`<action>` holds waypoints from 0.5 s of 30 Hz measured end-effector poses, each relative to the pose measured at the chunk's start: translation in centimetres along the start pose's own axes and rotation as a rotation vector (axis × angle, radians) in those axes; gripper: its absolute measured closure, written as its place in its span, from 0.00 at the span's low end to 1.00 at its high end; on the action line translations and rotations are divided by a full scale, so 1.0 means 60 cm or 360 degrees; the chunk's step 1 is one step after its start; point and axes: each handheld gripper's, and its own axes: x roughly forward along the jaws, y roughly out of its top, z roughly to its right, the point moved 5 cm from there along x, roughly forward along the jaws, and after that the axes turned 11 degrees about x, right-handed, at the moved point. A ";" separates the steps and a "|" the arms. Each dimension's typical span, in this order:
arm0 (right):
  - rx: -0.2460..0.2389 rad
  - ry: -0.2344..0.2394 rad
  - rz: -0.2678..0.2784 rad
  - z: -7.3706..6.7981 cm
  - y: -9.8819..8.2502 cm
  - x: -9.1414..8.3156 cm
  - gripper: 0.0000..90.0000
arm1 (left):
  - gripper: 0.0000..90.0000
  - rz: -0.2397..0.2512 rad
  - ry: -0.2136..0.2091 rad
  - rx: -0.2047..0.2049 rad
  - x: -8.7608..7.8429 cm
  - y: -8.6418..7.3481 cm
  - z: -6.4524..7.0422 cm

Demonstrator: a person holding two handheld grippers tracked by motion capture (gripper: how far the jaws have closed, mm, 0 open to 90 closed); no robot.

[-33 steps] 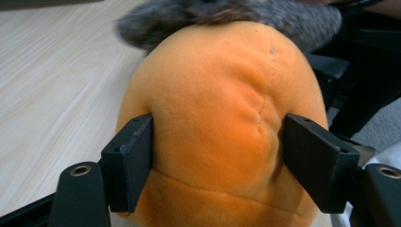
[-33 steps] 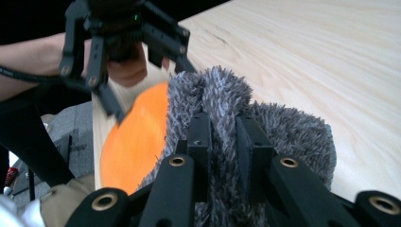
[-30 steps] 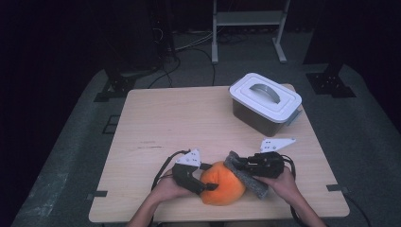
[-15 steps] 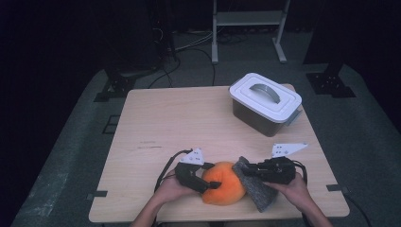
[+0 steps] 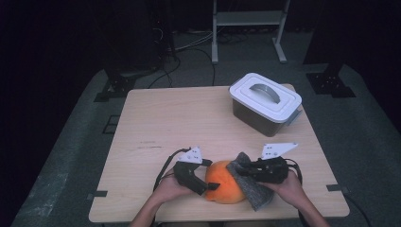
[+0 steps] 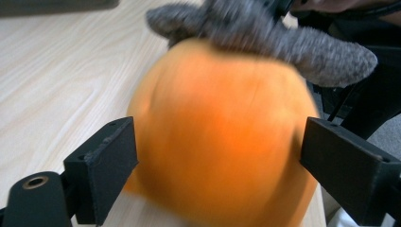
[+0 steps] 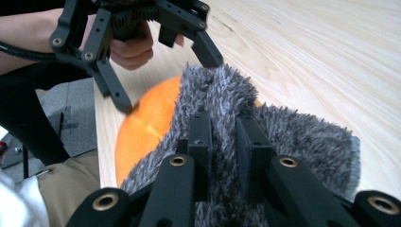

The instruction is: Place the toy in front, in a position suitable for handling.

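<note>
The left gripper [image 6: 217, 156] has its jaws just opening, wide astride the orange pumpkin [image 5: 226, 181] at the table's [image 5: 189, 118] near edge; right gripper [image 7: 222, 142] pinches the grey cloth [image 7: 283, 137], whose wiping may roll it off

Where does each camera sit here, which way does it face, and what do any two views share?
High view: fixed above the person's side, facing forward and down on the table; both forearms, left claw, right claw, lidded box.
Left gripper view: rides the left claw, looking along its jaws, which flank the orange pumpkin.
Right gripper view: rides the right claw, looking along jaws pinching the grey cloth; a hand shows beyond.
Shared: pumpkin and cloth appear in all three.
</note>
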 end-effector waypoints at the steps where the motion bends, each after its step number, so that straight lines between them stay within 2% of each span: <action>1: 0.0012 0.0005 0.0006 0.003 -0.004 -0.006 0.85 | 0.12 0.0017 -0.0021 -0.0028 0.002 -0.001 -0.001; 3: 0.0030 0.0020 0.0003 0.006 -0.011 -0.013 0.85 | 0.17 0.0022 -0.0052 -0.0030 0.008 0.001 0.003; 6: 0.0030 0.0015 -0.0002 0.006 -0.010 -0.020 0.85 | 0.28 -0.0012 -0.0022 0.0058 0.015 0.008 0.013; 8: -0.0009 0.0004 0.0008 0.001 0.001 -0.023 0.86 | 0.30 -0.0046 0.0011 0.0159 0.020 0.013 0.023; 9: -0.0014 0.0010 0.0021 -0.001 0.007 -0.024 0.86 | 0.32 -0.0062 0.0014 0.0241 0.025 0.016 0.033; 11: -0.0049 0.0012 0.0036 -0.009 0.028 -0.018 0.86 | 0.32 -0.0109 0.0031 0.0354 0.034 0.021 0.046; 13: -0.0083 0.0012 0.0016 -0.014 0.040 -0.006 0.85 | 0.31 -0.0125 0.0032 0.0361 0.037 0.022 0.049; 15: -0.0102 -0.0008 -0.0041 -0.016 0.041 0.010 0.85 | 0.30 -0.0127 0.0026 0.0322 0.035 0.015 0.044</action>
